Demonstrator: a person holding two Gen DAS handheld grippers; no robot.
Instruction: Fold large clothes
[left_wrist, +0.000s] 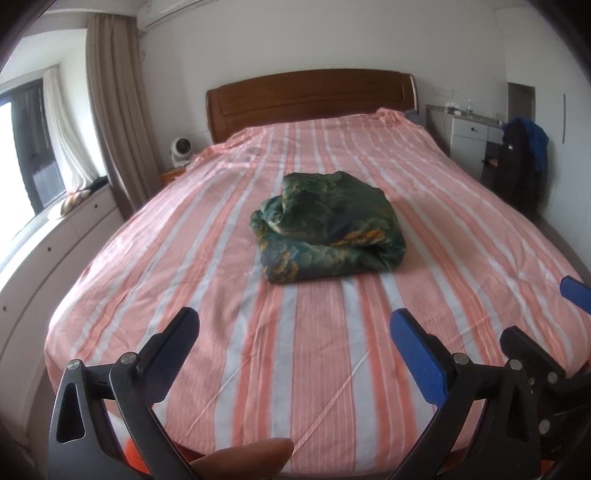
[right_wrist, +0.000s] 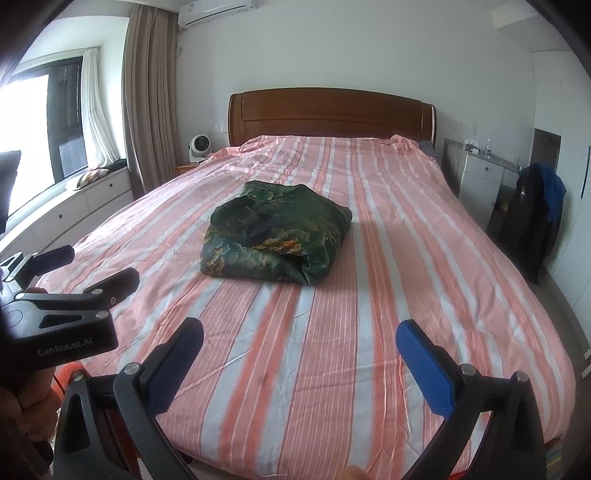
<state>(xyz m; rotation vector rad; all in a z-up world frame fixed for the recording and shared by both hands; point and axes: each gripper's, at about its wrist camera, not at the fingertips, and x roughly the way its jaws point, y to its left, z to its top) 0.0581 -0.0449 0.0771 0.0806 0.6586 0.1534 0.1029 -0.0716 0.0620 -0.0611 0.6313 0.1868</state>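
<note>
A dark green patterned garment (left_wrist: 327, 227) lies folded in a thick bundle in the middle of the bed (left_wrist: 207, 280); it also shows in the right wrist view (right_wrist: 275, 236). My left gripper (left_wrist: 295, 328) is open and empty above the foot of the bed, well short of the bundle. My right gripper (right_wrist: 299, 339) is open and empty too, at the same distance. The left gripper shows at the left edge of the right wrist view (right_wrist: 90, 264). The right gripper's fingers (left_wrist: 574, 293) show at the right edge of the left wrist view.
The bed (right_wrist: 406, 295) has a pink and grey striped sheet and a wooden headboard (right_wrist: 332, 114). A small fan (right_wrist: 199, 147) stands on a nightstand at the left. A window seat (right_wrist: 74, 210) runs along the left. A desk and a chair with dark clothes (right_wrist: 532, 221) stand at the right.
</note>
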